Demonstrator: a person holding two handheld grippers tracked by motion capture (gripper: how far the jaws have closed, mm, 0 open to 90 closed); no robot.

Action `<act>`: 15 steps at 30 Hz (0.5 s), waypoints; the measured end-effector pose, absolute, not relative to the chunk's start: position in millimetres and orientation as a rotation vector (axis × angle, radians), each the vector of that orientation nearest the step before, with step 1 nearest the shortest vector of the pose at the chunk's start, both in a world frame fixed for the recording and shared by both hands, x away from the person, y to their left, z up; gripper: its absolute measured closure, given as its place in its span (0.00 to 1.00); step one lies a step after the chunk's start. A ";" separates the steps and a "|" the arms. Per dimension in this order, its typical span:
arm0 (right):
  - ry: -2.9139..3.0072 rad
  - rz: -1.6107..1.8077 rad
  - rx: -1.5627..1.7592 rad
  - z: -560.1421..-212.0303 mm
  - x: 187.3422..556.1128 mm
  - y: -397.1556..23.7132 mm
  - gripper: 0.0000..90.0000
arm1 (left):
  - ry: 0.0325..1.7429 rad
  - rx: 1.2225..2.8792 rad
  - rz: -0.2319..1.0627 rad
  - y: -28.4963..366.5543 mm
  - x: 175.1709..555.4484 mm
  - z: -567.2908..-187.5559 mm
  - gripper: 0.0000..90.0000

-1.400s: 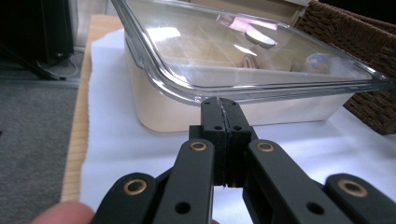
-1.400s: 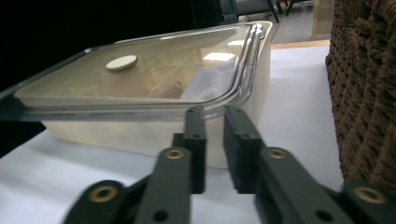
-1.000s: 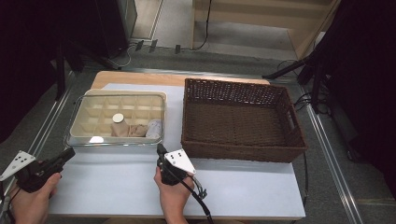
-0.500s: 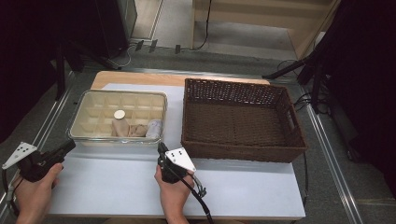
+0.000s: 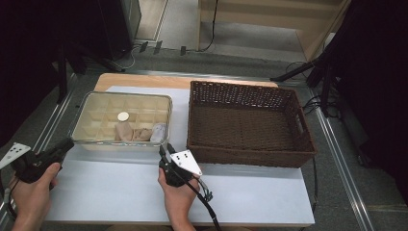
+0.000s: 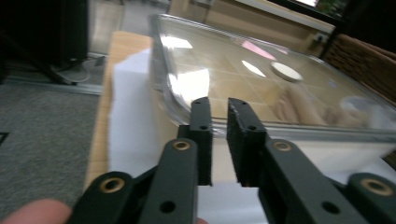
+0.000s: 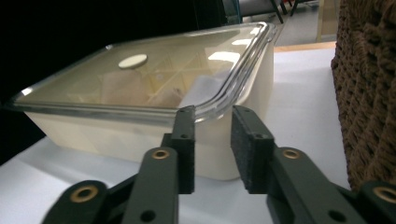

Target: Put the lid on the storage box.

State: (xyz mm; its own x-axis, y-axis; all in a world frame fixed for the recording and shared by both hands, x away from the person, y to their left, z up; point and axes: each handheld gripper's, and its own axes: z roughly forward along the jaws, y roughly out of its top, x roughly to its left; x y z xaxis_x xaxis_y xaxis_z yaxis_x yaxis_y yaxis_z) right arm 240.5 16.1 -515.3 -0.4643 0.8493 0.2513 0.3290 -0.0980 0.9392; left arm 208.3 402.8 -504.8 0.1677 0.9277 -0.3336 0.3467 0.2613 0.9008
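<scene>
Both grippers, left point(image 6: 219, 135) and right point(image 7: 212, 140), jaws just opening, empty: bracket the clear-lidded cream compartment box point(image 5: 96, 125) evenly at its rim.

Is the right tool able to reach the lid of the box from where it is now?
Probably yes: the right tool faces the lid corner, jaws apart, nothing between.

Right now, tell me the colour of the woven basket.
Dark brown: the woven basket shows best in the high view.

The high view looks down from the person's side; both gripper views face the lidded box point(image 5: 122, 120) closely.
</scene>
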 end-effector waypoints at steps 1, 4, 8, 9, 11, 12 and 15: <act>1.738 1.599 1.286 -515.0 240.8 16.3 0.74 | 1.401 1.284 0.649 405.9 208.5 -504.1 0.83; 1.726 1.627 1.299 -516.2 242.7 17.9 0.63 | 1.405 1.268 0.646 410.0 211.5 -503.2 0.70; 1.736 1.640 1.305 -518.6 245.5 21.0 0.56 | 1.410 1.306 0.609 409.9 221.4 -505.1 0.62; 1.743 1.641 1.302 -519.2 246.4 22.0 0.54 | 1.410 1.302 0.601 409.5 223.0 -505.6 0.61; 1.754 1.643 1.296 -519.6 247.4 23.1 0.52 | 1.412 1.300 0.591 408.4 224.4 -505.6 0.60; 1.767 1.647 1.294 -520.0 248.0 24.6 0.51 | 1.410 1.302 0.581 407.5 225.2 -505.6 0.59; 1.768 1.628 1.288 -520.2 250.0 26.5 0.52 | 1.408 1.306 0.575 404.2 226.8 -505.9 0.59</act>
